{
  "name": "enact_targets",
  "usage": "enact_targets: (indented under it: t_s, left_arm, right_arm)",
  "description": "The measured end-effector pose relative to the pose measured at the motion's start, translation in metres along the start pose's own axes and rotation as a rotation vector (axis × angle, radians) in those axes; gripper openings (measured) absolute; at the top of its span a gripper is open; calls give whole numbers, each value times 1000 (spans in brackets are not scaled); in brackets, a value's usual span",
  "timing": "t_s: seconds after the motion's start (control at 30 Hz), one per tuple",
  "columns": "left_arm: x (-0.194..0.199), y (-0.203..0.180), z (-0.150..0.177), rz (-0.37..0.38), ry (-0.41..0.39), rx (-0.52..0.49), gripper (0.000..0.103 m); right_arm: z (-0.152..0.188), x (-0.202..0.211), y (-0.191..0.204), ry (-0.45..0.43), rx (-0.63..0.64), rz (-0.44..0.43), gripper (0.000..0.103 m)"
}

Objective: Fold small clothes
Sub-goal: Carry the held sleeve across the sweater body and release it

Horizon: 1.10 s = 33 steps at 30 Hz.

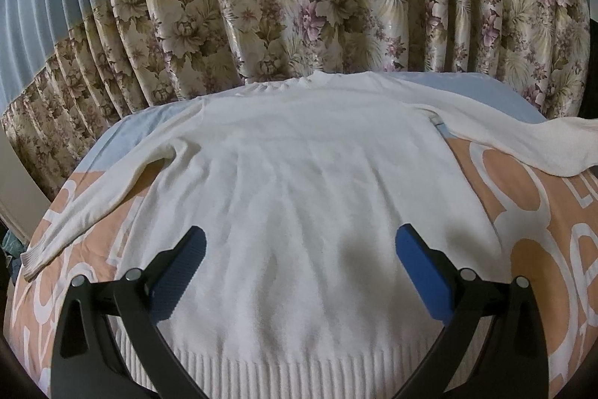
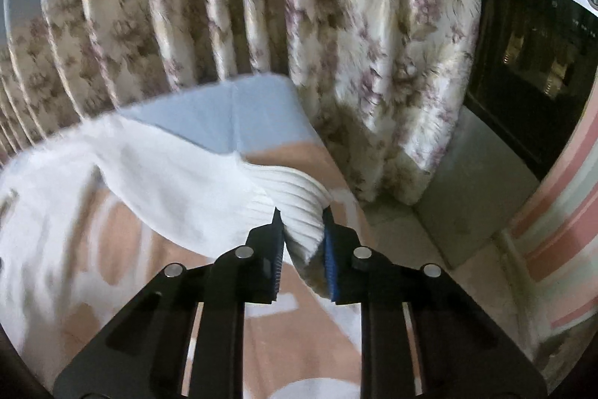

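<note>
Lying flat and face down across a peach-and-white lettered bedcover (image 1: 523,212), a cream-white long-sleeved knit sweater (image 1: 299,174) spreads its ribbed hem toward the left wrist camera, collar at the far edge near a floral curtain with a pale blue top band (image 1: 299,6). The left gripper (image 1: 299,268), black with blue pads, hangs over the sweater's lower body with its jaws spread wide and nothing between them. One sleeve trails off to the left, its cuff resting on the cover. In the right wrist view, the right gripper (image 2: 302,249) is clamped on the ribbed cuff (image 2: 299,197) of the other sleeve, raised above the bedcover. A dark glass-fronted appliance with a white frame (image 2: 534,55) stands on the floor beyond the bed's corner.
</note>
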<state>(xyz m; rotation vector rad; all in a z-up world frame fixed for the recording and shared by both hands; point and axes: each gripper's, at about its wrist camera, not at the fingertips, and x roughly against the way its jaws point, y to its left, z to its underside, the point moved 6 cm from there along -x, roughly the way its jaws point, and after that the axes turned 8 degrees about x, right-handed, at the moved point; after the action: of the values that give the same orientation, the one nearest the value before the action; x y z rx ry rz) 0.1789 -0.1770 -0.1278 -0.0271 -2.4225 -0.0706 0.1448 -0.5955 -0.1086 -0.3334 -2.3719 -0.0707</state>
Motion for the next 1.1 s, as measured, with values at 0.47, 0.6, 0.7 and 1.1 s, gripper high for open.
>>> enact_targets:
  t_s: [0.47, 0.6, 0.7, 1.1]
  left_arm:
    - [-50, 79, -36, -83, -7, 33, 101]
    - [-68, 120, -61, -124, -26, 74, 101]
    - [-73, 149, -80, -155, -52, 108, 101]
    - [-100, 246, -88, -264, -55, 129, 101]
  right_arm:
    - [-53, -24, 178, 12, -115, -368, 15]
    - [-70, -40, 247, 15, -98, -429, 15]
    - [-78, -50, 296, 23, -72, -470, 15]
    - [-68, -91, 491, 114, 78, -616, 15]
